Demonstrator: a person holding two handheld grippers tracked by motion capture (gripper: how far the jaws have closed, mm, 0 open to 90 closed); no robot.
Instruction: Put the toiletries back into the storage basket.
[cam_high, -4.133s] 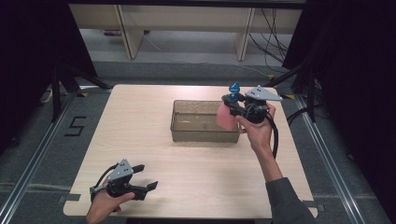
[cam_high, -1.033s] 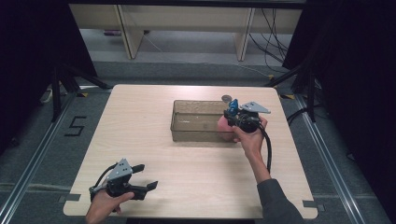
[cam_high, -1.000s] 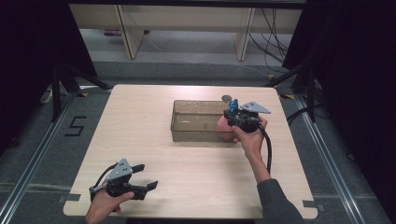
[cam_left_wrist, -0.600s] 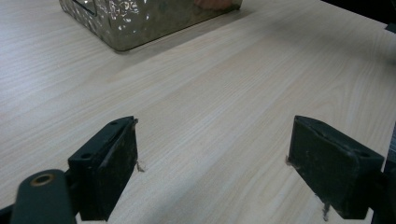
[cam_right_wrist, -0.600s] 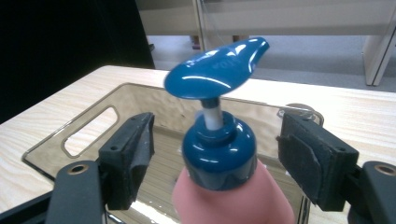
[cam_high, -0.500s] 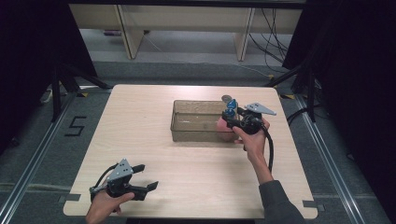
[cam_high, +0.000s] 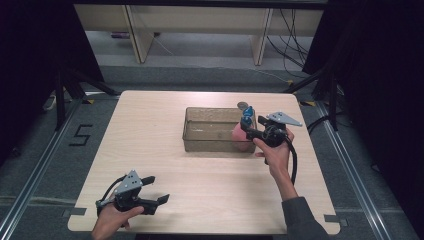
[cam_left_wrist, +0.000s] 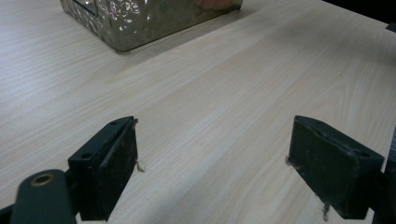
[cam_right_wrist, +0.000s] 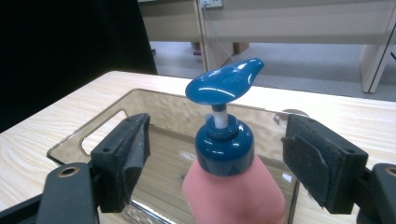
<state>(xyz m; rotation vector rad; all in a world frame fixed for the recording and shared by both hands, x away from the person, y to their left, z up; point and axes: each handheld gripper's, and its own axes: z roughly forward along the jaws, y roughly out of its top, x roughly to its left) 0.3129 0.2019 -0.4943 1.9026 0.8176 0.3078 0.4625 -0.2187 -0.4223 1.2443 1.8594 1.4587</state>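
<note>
In the high view, the right gripper (cam_high: 251, 131) is sitting right of centre in the frame, at the right end of the clear tray (cam_high: 200, 142) on the bench (cam_high: 165, 170), and its jaws have just been opening: a second ago they were pinching the pink pump bottle (cam_high: 239, 138), and now they are standing apart from it. That suggests the bottle is being left in the tray and the placing step is about finished. The bottle is standing upright inside the tray's right end, just beside the jaws. The left gripper (cam_high: 159, 200) is resting at the lower left of the frame, well apart from the tray. In the left gripper view, the jaws are spread wide with nothing between them, bare bench beneath, and a tray corner (cam_left_wrist: 122, 33) is showing at the upper left. In the right gripper view, the bottle (cam_right_wrist: 233, 191) is rising at centre bottom, its blue pump head (cam_right_wrist: 224, 84) between the spread jaws, neither pad touching it, with the tray (cam_right_wrist: 88, 140) behind.
</note>
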